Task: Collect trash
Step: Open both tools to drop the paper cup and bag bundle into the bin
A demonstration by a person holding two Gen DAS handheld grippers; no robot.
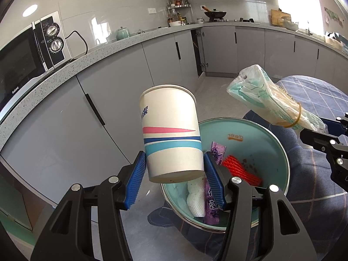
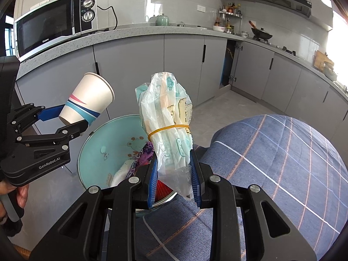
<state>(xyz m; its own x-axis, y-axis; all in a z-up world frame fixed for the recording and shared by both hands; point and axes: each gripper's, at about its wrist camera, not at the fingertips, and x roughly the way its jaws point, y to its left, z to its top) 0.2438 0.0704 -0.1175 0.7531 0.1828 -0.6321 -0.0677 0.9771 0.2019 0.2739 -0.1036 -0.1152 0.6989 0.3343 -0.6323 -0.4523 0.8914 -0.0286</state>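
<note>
My left gripper [image 1: 174,169] is shut on a white paper cup [image 1: 171,130] with pink and blue stripes, holding it near its base, mouth up and tilted. The same paper cup [image 2: 87,100] shows at the left of the right wrist view. My right gripper [image 2: 174,174] is shut on a rolled plastic bag bundle [image 2: 167,117] bound by a yellow rubber band; the bundle [image 1: 267,100] hangs at the right in the left wrist view. Below both sits a teal bin [image 1: 280,158] holding a purple wrapper [image 1: 217,152], a red foam net [image 1: 241,169] and white tissue [image 1: 194,198].
Grey kitchen cabinets [image 1: 121,91] and a speckled counter [image 2: 134,32] with a microwave [image 2: 54,24] run behind. A blue plaid cloth [image 2: 282,163] covers something at the right. One cabinet door [image 2: 228,63] stands ajar. A hand [image 2: 21,193] grips the left tool's handle.
</note>
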